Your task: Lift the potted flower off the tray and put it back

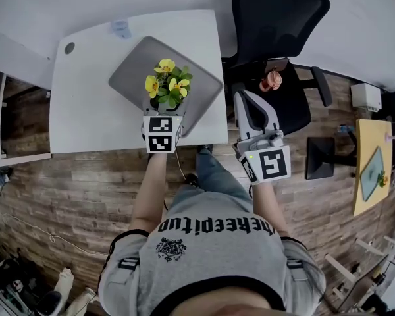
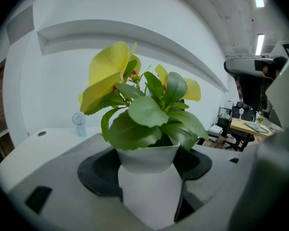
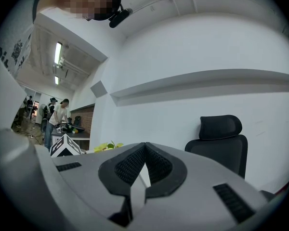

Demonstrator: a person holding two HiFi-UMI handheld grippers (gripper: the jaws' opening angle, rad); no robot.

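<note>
Since one grip suffices, the white-potted yellow flower point(image 2: 147, 160) is clamped, perhaps lifted, by the left gripper point(image 2: 149, 186); the right gripper point(image 3: 143, 170) is parked closed.

The left gripper point(image 1: 162, 114) is held forward on an outstretched forearm, its jaws closed on the pot of the potted flower point(image 1: 166, 84), while the right gripper point(image 1: 243, 97) is held to that flower's right, jaws pressed together on nothing.
</note>
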